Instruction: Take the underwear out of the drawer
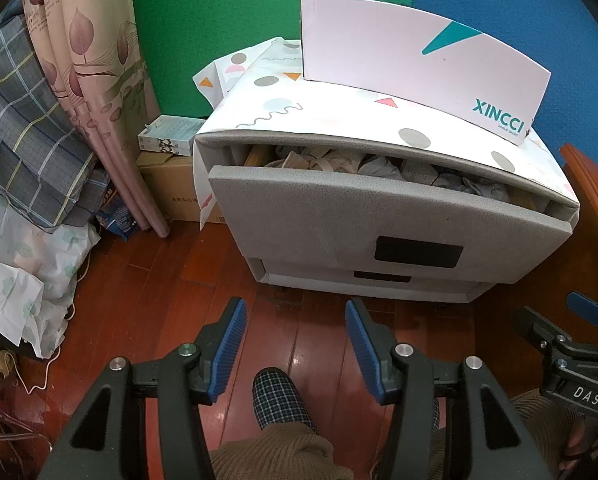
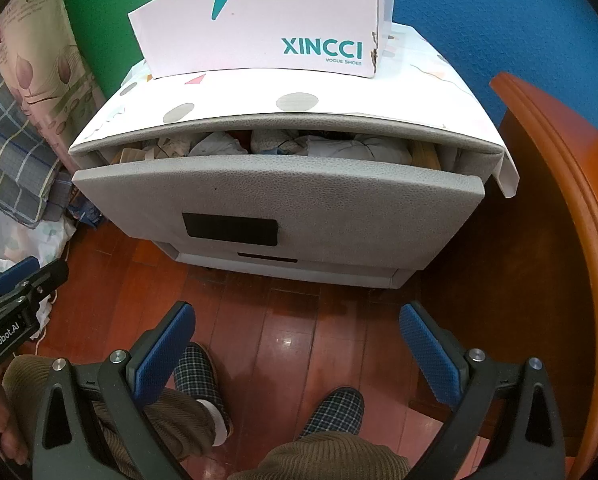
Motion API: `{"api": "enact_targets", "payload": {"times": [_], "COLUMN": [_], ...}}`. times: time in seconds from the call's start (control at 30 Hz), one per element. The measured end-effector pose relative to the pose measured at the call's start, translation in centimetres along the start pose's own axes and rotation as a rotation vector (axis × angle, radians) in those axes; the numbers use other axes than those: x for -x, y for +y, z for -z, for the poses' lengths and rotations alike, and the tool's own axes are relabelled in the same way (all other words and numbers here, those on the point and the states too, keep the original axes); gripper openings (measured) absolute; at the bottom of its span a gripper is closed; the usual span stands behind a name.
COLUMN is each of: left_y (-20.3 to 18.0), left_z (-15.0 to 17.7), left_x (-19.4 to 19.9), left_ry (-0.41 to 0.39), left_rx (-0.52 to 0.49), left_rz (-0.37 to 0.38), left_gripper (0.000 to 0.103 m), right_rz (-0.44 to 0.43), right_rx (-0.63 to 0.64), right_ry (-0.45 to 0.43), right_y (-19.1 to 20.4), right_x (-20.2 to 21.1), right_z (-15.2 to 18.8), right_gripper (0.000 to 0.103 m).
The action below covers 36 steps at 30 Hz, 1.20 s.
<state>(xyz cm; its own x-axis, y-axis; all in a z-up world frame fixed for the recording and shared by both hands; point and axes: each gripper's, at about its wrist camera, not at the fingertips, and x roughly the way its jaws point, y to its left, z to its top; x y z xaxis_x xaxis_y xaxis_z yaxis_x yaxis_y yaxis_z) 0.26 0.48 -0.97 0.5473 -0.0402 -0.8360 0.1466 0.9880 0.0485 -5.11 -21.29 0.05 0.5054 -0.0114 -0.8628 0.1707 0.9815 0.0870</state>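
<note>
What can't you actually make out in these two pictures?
- Drawer contents: both views show only a strip of crumpled cloth; the cabinet top overhangs the rest, so no single garment can be told.
- Shoe box: cut off by the upper edge in the right view; contents unseen.
- Lower drawer: shut, inside hidden.
- Person: only slippers and trousers show.

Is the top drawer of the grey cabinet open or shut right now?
Partly open. The top drawer front stands forward of the cabinet top, and a gap shows crumpled clothes inside.
</note>
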Motion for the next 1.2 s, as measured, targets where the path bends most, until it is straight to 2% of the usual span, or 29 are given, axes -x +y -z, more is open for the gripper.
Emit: {"api": "enact_targets", "payload": {"times": [1.2], "left_y": [0.11], "left_z": [-0.09], "left_x": [-0.01], "left_ry": [0.002], "left_rx": [0.0], "left_rz": [0.001], "left_gripper": [0.053], "right_rz": [-0.006], "right_rx": [-0.017], "right_ry": [-0.008], "right_y": [-0.3], "right_x": [0.26], "right_z": [-0.01], "right_gripper": [0.101]}}
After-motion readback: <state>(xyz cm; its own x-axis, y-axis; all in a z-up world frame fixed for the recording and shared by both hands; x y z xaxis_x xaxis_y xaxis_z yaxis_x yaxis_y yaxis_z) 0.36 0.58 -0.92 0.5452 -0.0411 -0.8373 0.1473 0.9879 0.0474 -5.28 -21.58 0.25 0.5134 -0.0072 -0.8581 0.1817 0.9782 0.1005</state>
